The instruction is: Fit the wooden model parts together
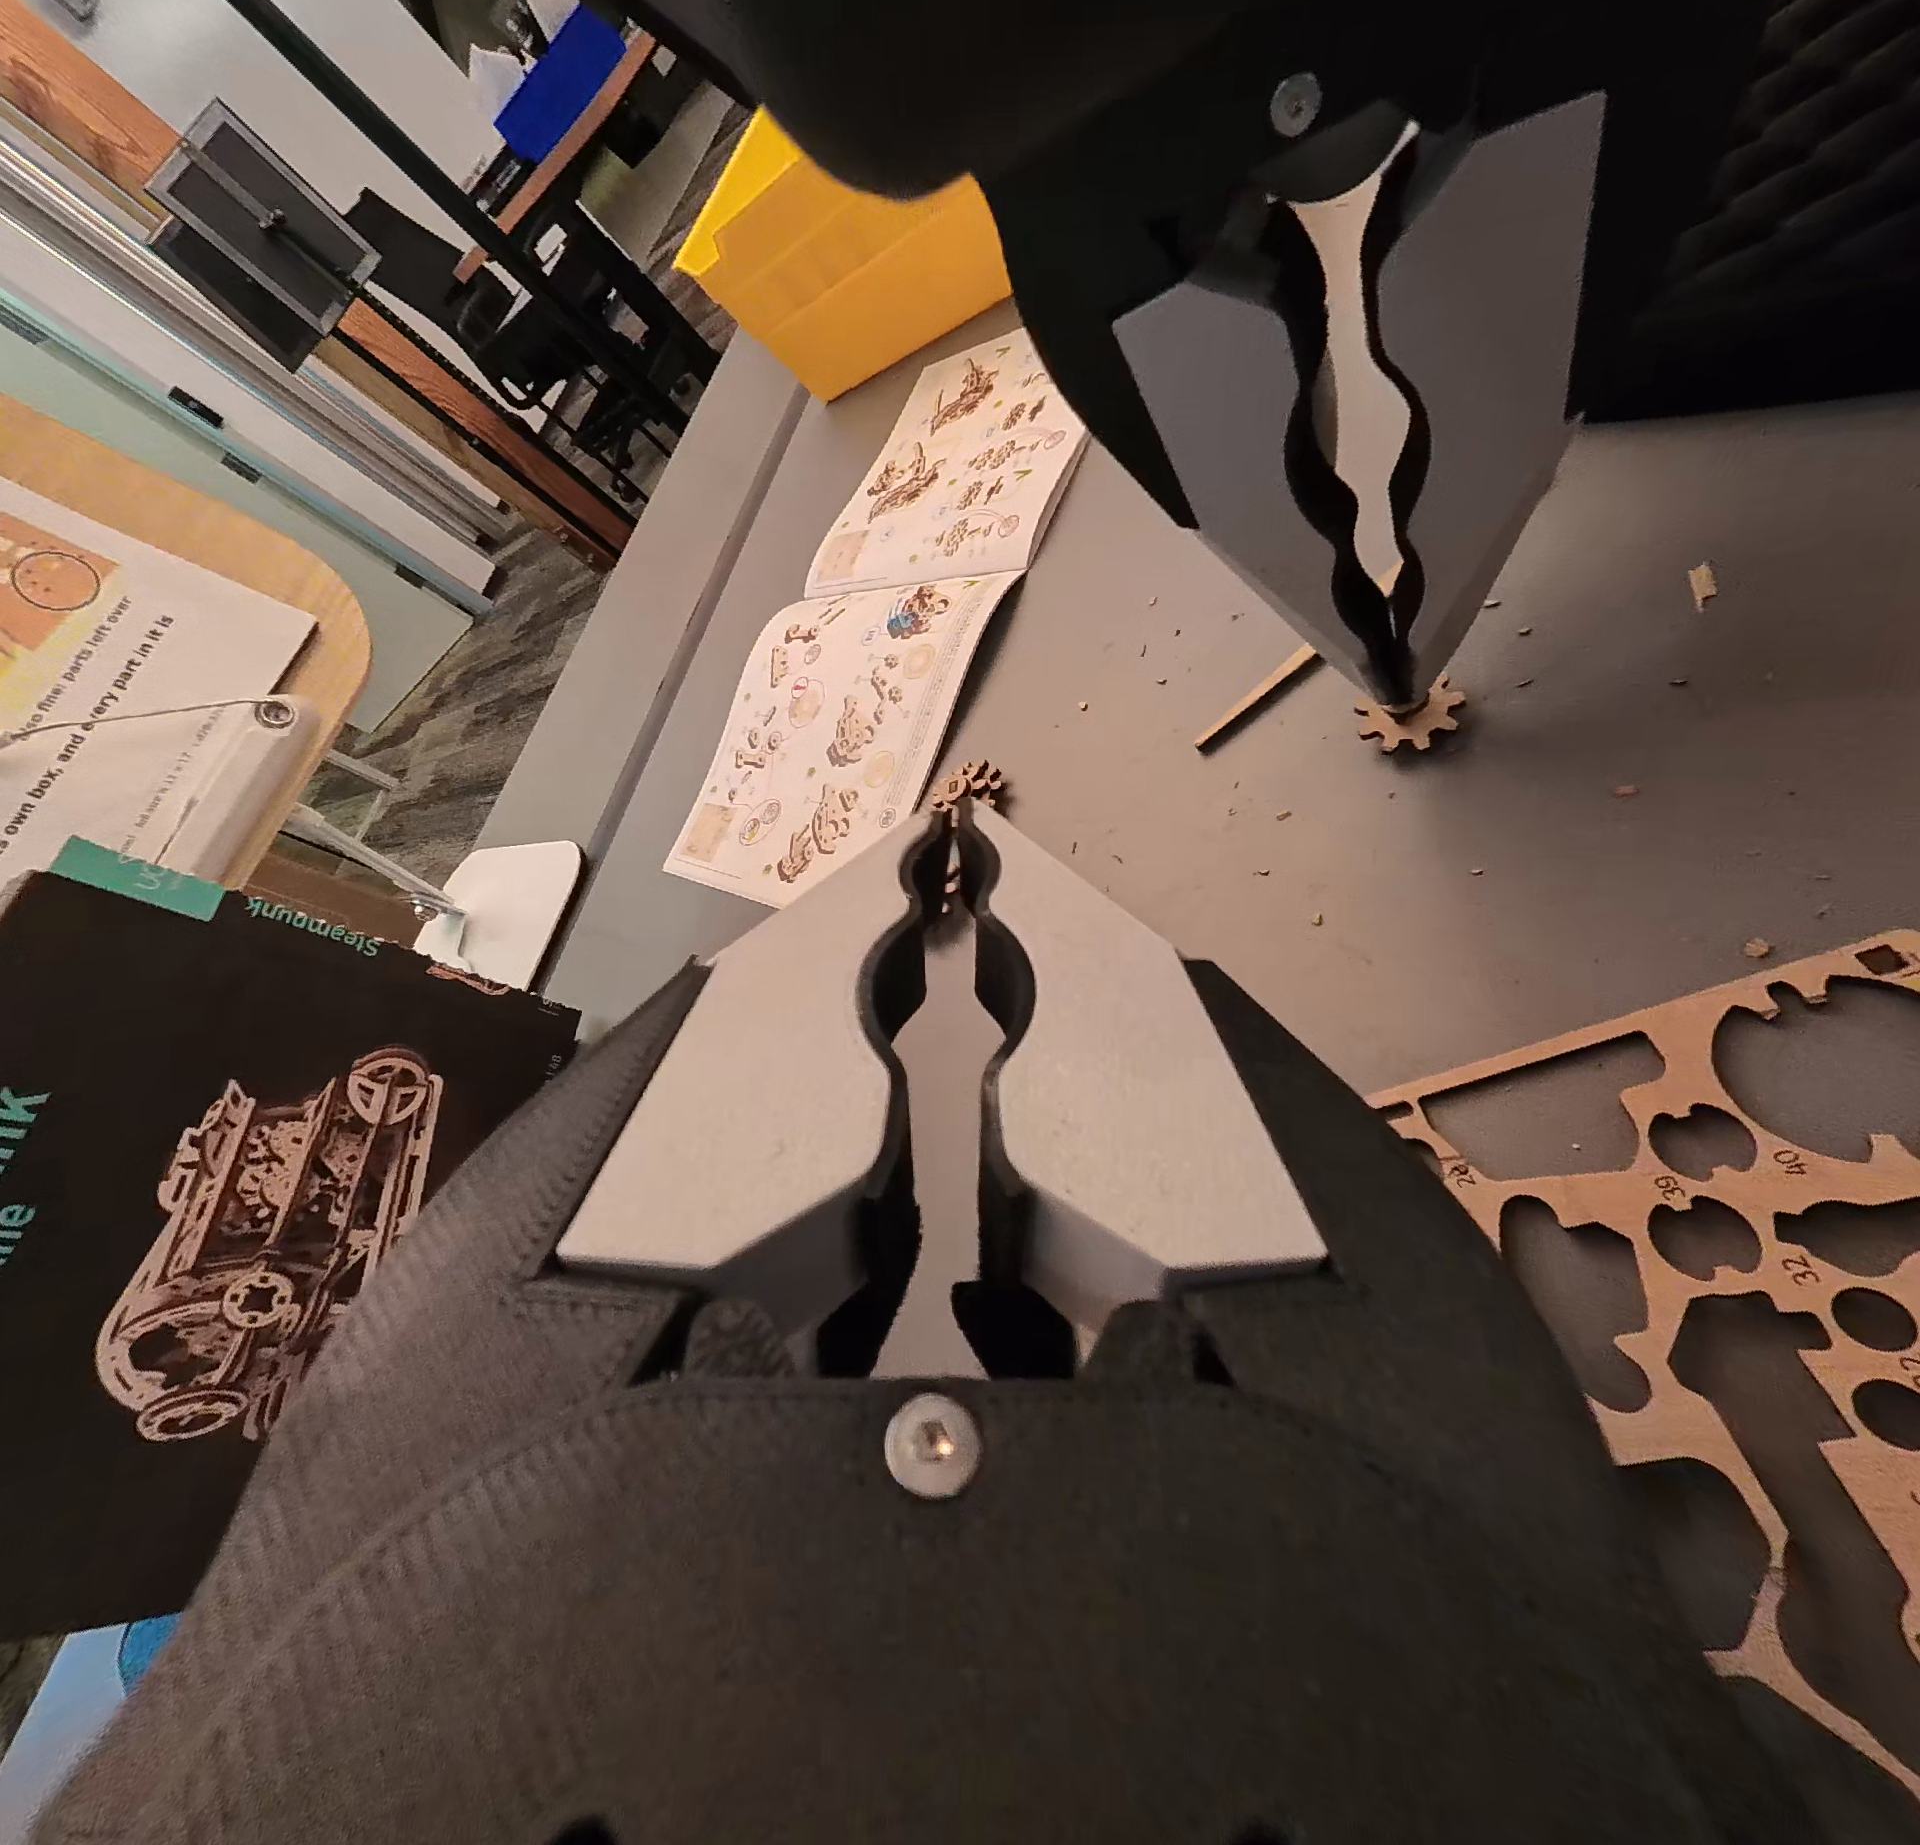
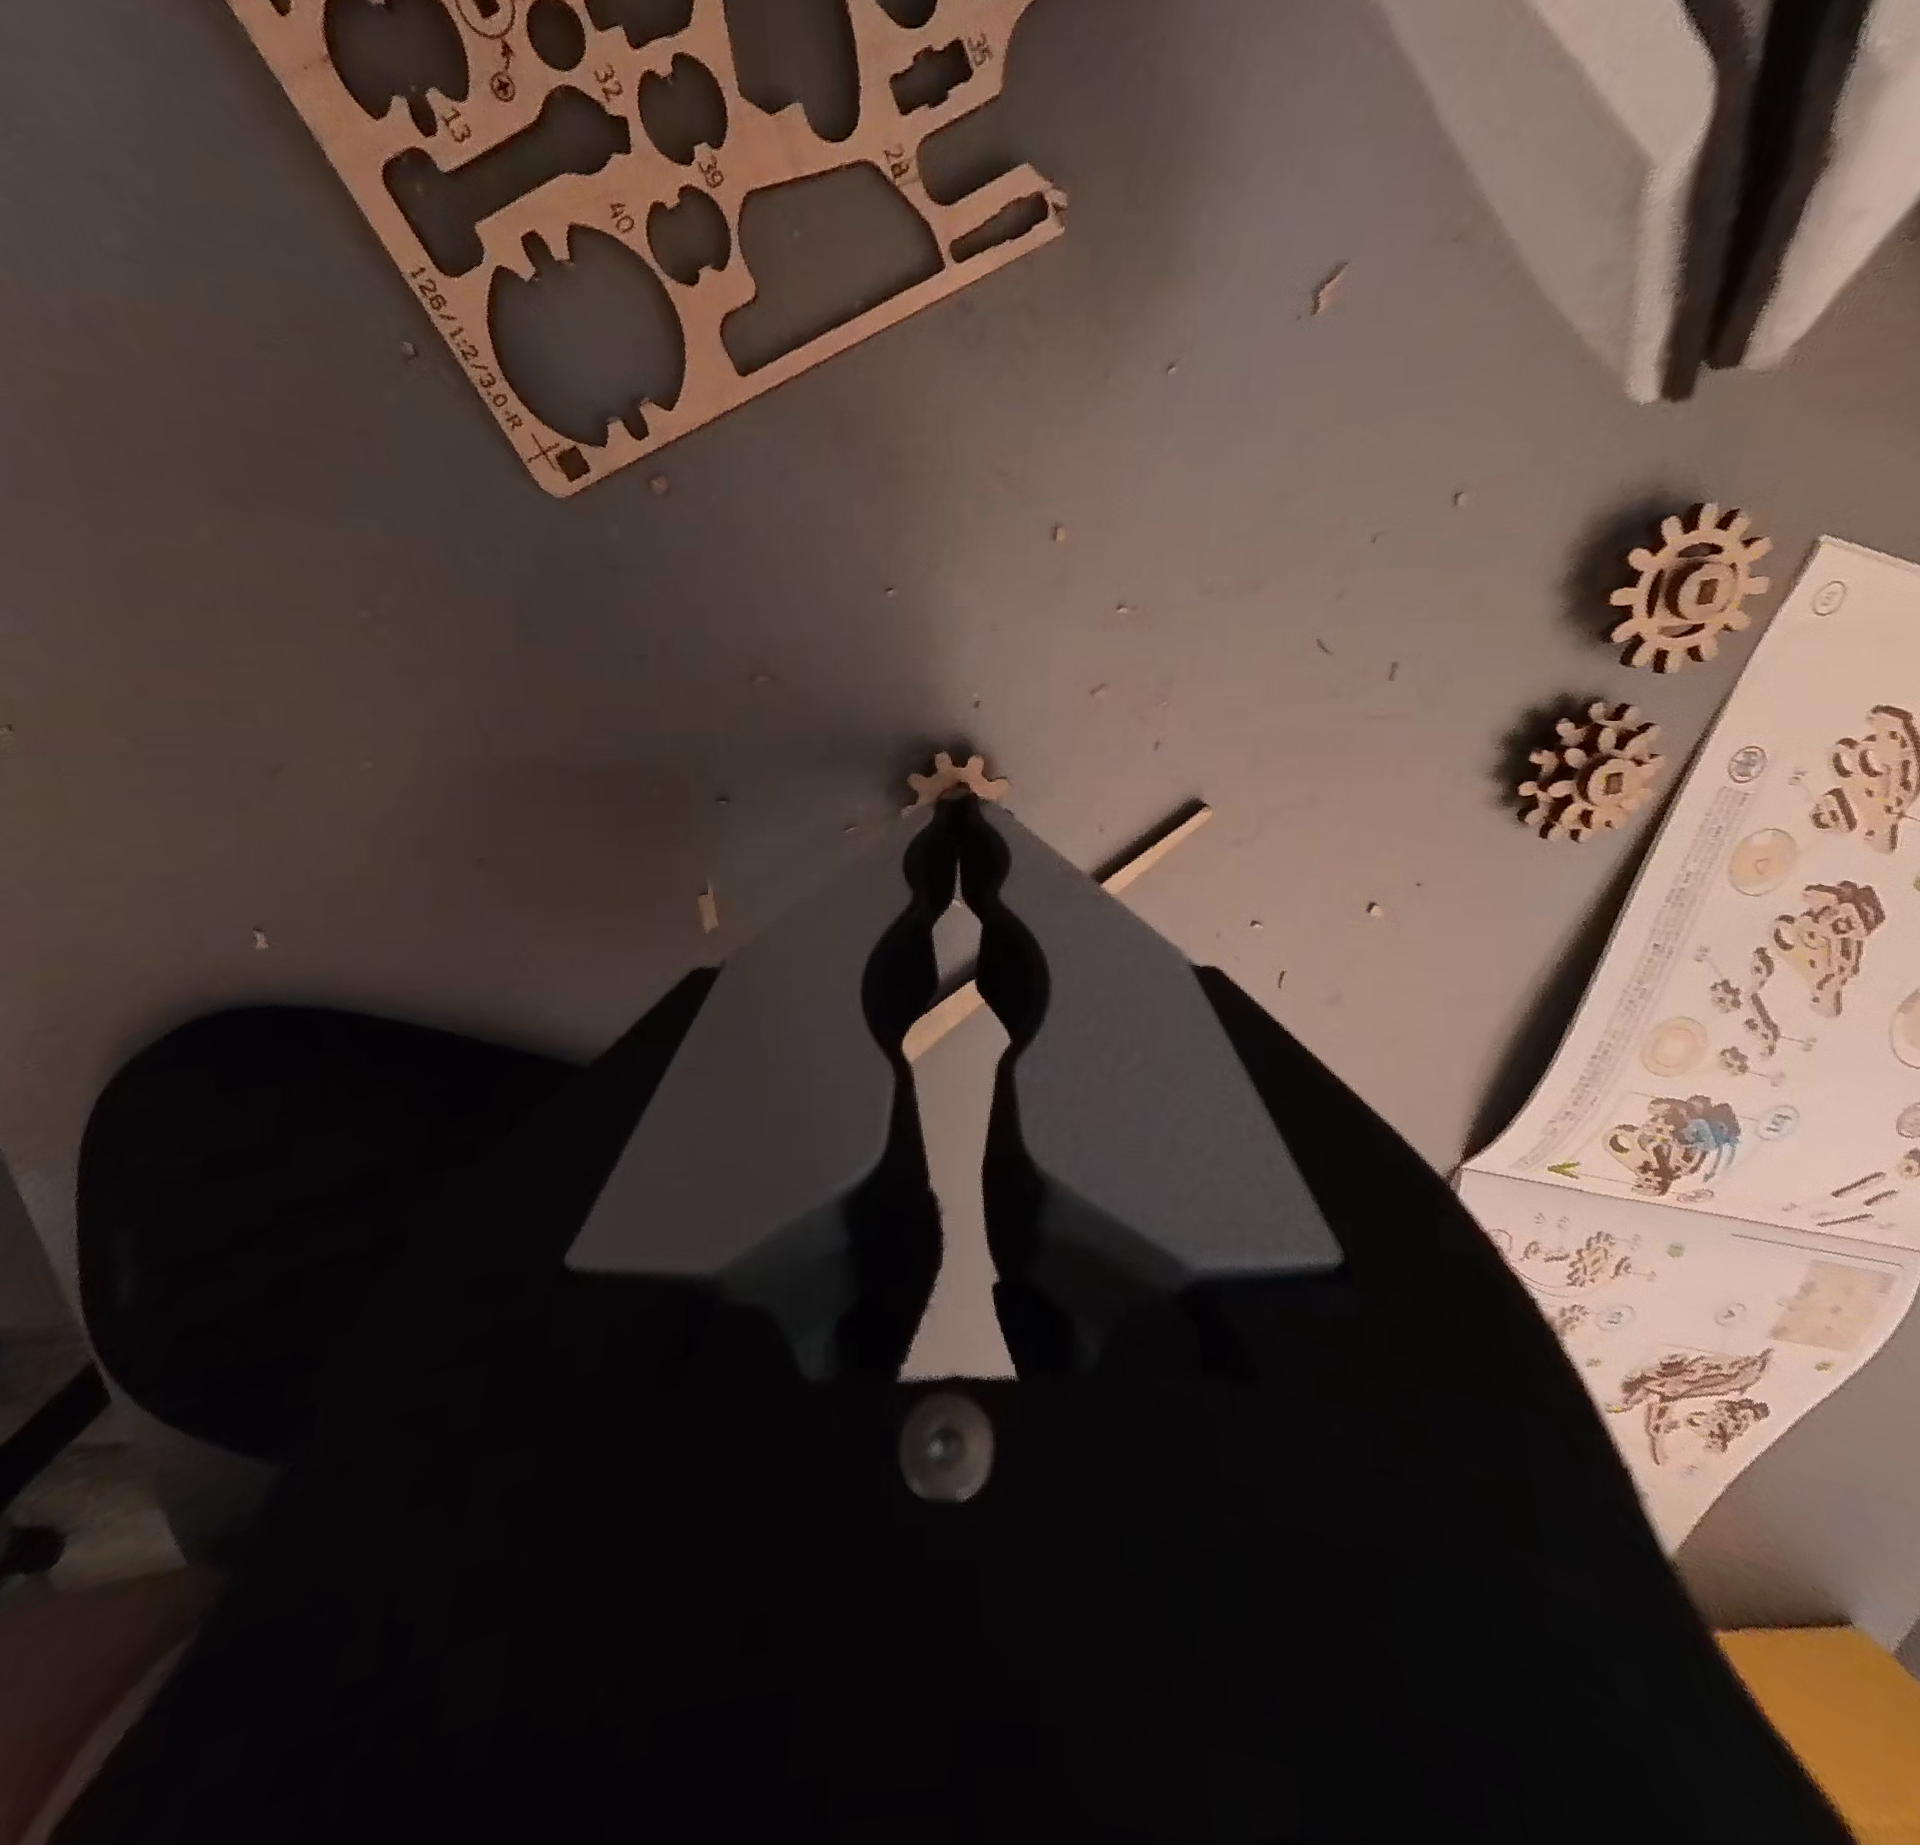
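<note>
Grey matte tabletop [image 2: 312, 652], littered with wood splinters, holds the whole kit. Right gripper [image 2: 961, 808] points down at the table, jaws pinched together at the tips, which press on or nip a small flat gear [image 2: 956, 779] lying on the surface; can't tell if it is actually grasped. A thin wooden stick [image 2: 1153, 850] lies just beside that gear, partly under the fingers. Left gripper [image 1: 961, 816] is raised over the manual, jaws clenched on a small stacked gear [image 1: 968, 785] at the tips.

Progress, as a judgement: early to mid. Two layered gear assemblies [image 2: 1688, 587] and [image 2: 1584, 785] sit finished beside the open instruction booklet [image 2: 1714, 1068]. The laser-cut plywood sheet [image 2: 644, 206] is mostly punched out, only the frame left. No shaft-to-gear fit visible yet; stick and flat gear are unjoined.

Materials: thin pale plywood with dark burnt edges, square centre holes in the stacked gears, blunt teeth. Gripper fingers are grey with wavy black inner pads. Kit box [image 1: 208, 1224] is black, yellow bin [image 1: 831, 257] at the far edge.
</note>
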A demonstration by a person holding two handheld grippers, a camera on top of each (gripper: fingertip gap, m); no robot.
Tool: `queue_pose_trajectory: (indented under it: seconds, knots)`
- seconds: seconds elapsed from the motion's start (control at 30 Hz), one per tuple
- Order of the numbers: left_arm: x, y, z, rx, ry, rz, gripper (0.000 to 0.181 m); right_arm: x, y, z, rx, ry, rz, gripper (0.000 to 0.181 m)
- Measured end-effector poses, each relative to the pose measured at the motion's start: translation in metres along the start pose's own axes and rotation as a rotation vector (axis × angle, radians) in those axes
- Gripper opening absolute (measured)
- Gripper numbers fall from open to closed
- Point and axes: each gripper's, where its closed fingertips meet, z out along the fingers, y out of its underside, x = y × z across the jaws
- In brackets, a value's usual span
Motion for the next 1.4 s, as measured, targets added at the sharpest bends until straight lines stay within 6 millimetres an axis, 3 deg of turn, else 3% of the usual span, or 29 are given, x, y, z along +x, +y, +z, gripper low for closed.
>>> queue_pose_trajectory:
  seconds: [0.87,1.17,1.27,1.4]
  knots:
    - [0.0,-0.001,0.0,0.002,0.003,-0.004,0.0,0.0,-0.001,0.0,0.015,0.02,-0.022,0.0]
    - [0.002,0.003,0.0,-0.007,0.012,-0.003,0.0,0.0,-0.002,-0.001,0.135,-0.067,0.017,0.001]
    - [0.004,0.003,0.001,-0.009,0.017,0.004,0.0,0.009,0.001,-0.006,0.148,0.014,-0.019,0.0]
    - [0.008,0.005,0.003,-0.026,0.025,0.025,0.0,0.008,-0.007,-0.02,0.247,0.004,-0.001,0.016]
